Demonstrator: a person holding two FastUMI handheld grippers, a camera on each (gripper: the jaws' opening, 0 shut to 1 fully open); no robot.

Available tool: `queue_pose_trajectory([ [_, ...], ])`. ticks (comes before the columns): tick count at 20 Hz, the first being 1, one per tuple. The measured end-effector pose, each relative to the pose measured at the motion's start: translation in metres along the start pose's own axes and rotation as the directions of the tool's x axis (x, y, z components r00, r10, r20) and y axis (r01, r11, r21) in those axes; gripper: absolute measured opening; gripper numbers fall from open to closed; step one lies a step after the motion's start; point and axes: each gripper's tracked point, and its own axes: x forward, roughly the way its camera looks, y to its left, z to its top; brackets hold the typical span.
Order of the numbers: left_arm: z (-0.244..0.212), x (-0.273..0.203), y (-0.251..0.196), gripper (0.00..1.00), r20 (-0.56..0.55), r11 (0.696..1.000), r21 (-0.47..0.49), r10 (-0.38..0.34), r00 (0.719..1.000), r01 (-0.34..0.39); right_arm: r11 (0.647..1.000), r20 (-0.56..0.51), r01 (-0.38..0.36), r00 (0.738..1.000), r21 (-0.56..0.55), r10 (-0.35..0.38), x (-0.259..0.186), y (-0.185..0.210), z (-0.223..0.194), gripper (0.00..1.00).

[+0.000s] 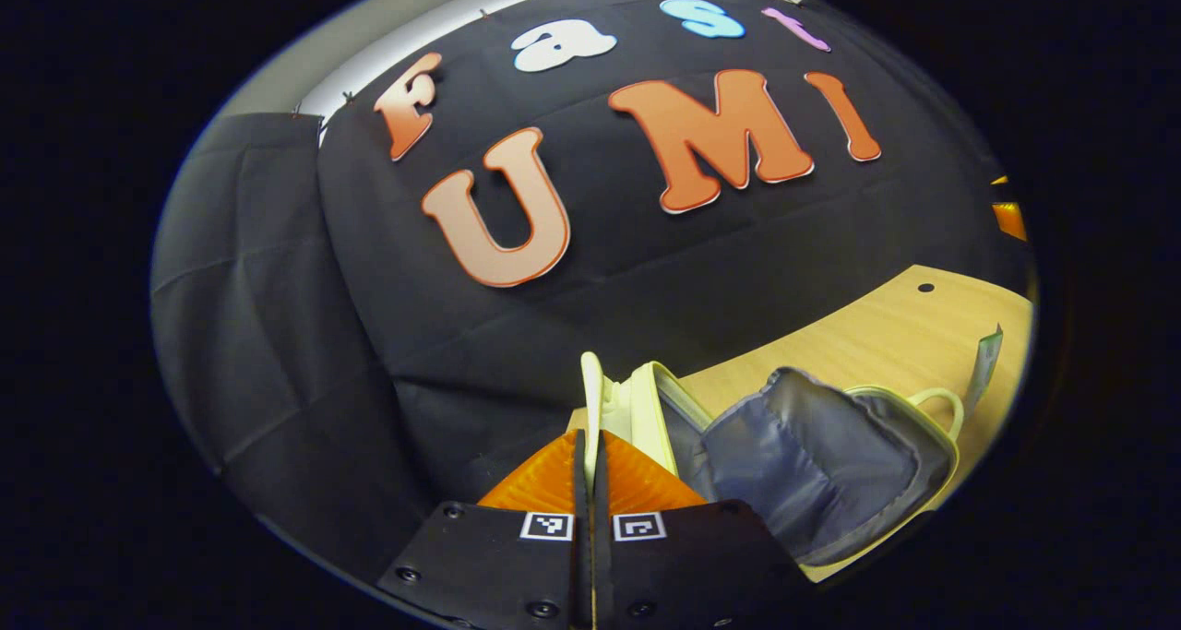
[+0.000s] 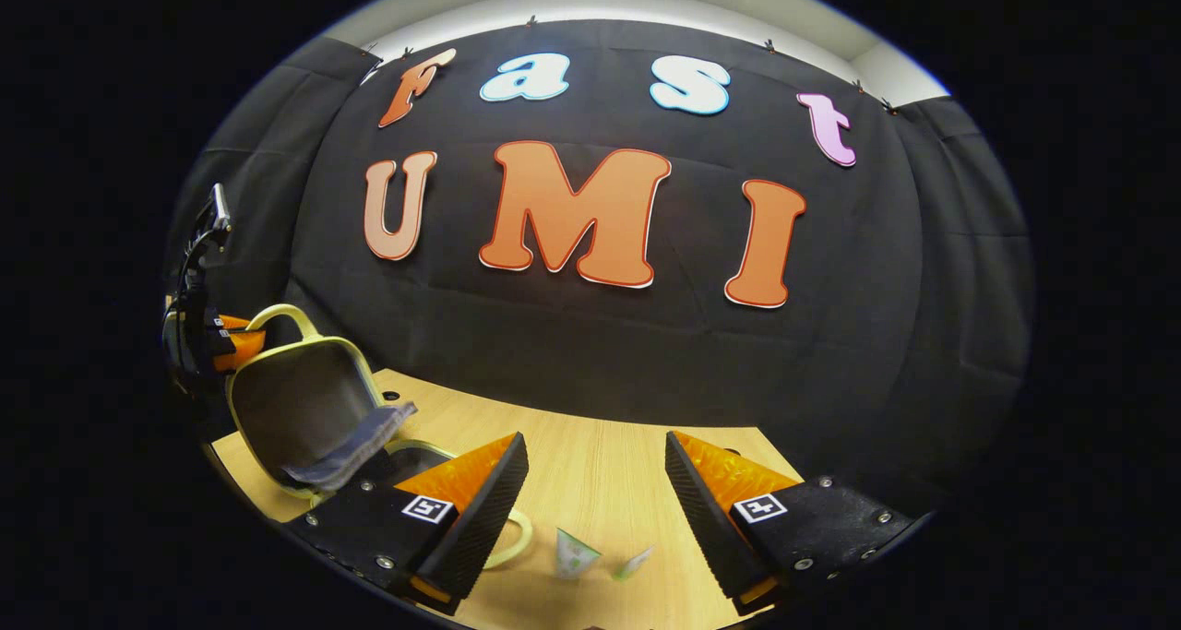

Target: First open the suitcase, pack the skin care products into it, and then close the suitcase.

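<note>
The left gripper pinches the lid rim, jaws closed on it. The right gripper hangs wide open and empty over the tubes at 6 o'clock. Best hold the lid steady and centre on one tube.

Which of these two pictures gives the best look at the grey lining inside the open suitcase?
The left gripper view: the suitcase's grey lining lies close, just right of the shut left tool, folds and pocket plain. In the right gripper view the lining is small and far at the left edge, partly behind the right tool's left finger.

You have one suitcase lying open on the tabletop. You have two small tubes beside it. You hold two claws.
</note>
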Motion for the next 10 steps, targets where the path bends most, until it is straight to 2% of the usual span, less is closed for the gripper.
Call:
queue_pose_trajectory([
  [5,-0.087,0.027,0.047,0.01,-0.127,1.000,0.012,0.003,0.992,-0.002,1.000,-0.038,0.018,0.999,-0.004,-0.018,0.002,0.023,-0.012,0.95],
  [10,-0.188,0.059,0.056,0.01,-0.296,1.000,-0.013,-0.007,0.955,0.004,1.000,-0.060,0.008,0.998,-0.017,-0.009,0.001,0.027,-0.020,0.95],
])
